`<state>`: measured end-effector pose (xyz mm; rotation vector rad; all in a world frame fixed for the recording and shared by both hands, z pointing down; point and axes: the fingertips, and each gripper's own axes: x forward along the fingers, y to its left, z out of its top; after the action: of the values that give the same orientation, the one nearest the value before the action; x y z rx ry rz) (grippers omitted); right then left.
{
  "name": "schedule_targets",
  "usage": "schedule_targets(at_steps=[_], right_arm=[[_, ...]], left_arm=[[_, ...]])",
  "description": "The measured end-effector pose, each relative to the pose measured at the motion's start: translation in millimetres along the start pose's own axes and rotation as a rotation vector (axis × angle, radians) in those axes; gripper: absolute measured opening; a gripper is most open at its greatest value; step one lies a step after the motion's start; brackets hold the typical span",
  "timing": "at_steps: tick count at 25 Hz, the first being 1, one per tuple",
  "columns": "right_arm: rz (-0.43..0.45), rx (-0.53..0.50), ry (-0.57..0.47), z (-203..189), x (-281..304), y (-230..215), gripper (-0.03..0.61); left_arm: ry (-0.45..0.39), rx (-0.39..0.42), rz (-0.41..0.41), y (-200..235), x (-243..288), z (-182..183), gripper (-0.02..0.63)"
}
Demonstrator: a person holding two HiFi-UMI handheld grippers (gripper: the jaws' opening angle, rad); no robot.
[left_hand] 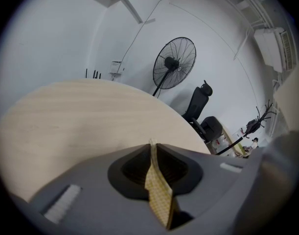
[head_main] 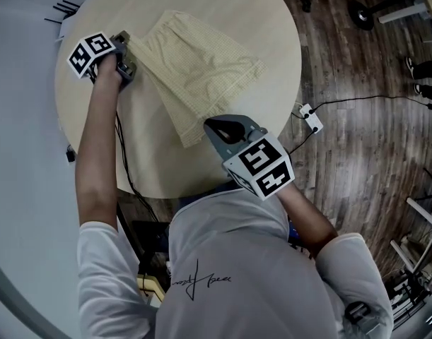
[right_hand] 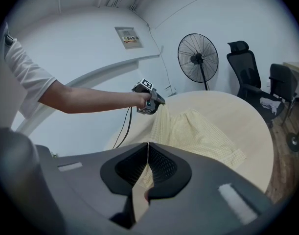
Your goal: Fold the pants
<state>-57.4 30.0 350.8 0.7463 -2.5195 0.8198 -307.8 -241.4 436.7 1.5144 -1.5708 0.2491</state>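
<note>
Pants (head_main: 201, 76) lie on the round desk (head_main: 131, 154), lifted along one side. My left tongs (head_main: 124, 56) pinch a corner by the left edge, and my right tongs (head_main: 217, 127) pinch another toward the near edge. A cable (head_main: 124, 154) trails over the near edge. A fan (right_hand: 198, 58) and a chair (right_hand: 244, 67) stand beyond the desk.

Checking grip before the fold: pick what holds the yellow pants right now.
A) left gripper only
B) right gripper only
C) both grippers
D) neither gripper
C: the left gripper and the right gripper are each clamped shut on an edge of the pants.
</note>
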Motion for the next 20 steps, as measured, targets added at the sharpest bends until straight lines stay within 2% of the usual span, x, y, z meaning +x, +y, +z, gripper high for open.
schedule_targets(at_steps=[13, 20], right_arm=[[0.005, -0.016, 0.016, 6, -27, -56, 0.002], [-0.003, -0.009, 0.036, 8, -32, -87, 0.003]], left_arm=[[-0.024, -0.066, 0.018, -25, 14, -7, 0.092], [-0.018, -0.074, 0.032, -28, 23, -10, 0.092]])
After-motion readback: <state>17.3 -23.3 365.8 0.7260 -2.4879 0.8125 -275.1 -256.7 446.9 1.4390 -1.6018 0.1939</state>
